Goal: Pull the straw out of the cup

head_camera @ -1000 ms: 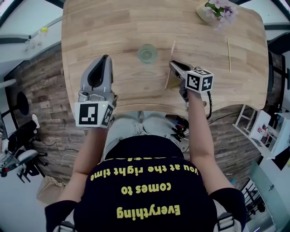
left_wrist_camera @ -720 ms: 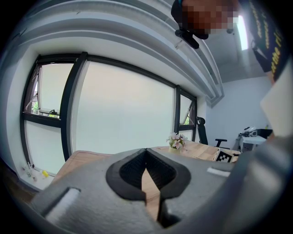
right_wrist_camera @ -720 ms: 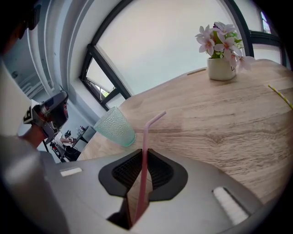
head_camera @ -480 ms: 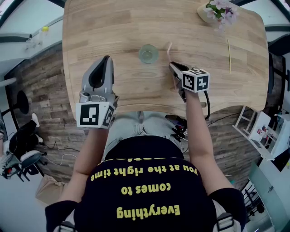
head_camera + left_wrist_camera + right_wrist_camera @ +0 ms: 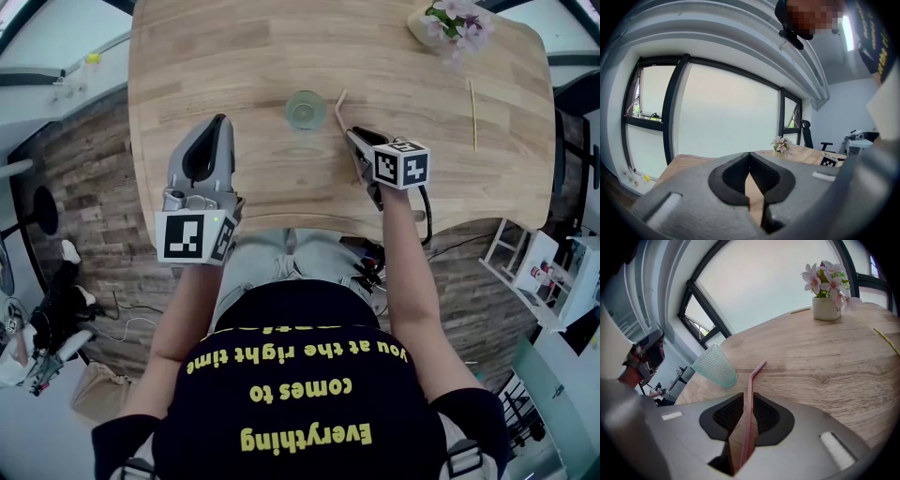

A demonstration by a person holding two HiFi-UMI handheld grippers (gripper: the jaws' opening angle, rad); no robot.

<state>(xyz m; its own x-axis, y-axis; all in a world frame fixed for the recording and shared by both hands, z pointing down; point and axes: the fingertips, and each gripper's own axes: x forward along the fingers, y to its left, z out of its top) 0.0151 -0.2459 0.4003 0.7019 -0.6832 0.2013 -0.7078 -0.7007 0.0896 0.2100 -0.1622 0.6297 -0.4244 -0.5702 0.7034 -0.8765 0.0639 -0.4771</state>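
1. Right gripper view: we watch the right gripper (image 5: 746,401) as its jaws have just been easing apart, slack around the straw (image 5: 750,380). The left gripper (image 5: 749,157) idles, tips pressed together, empty.
2. Slim, pink and bent-tipped, the straw has swung cupward.
3. It's clear of the cup (image 5: 715,366), just beside it, so we judge the pull done.

- Setting: an office-type workroom, fitted out for recording work rather than living.
- Large windows (image 5: 726,112) in dark metal frames fill one wall; the ceiling above them is stepped and plain.
- A wheeled office chair (image 5: 805,132) stands at the far end of a light wooden table (image 5: 234,56).
- Loose cables (image 5: 112,302) lie on the plank-pattern floor (image 5: 98,211).
- A white rack (image 5: 539,267) stands beside the table.
- The only decoration is a small pot of flowers (image 5: 826,305).
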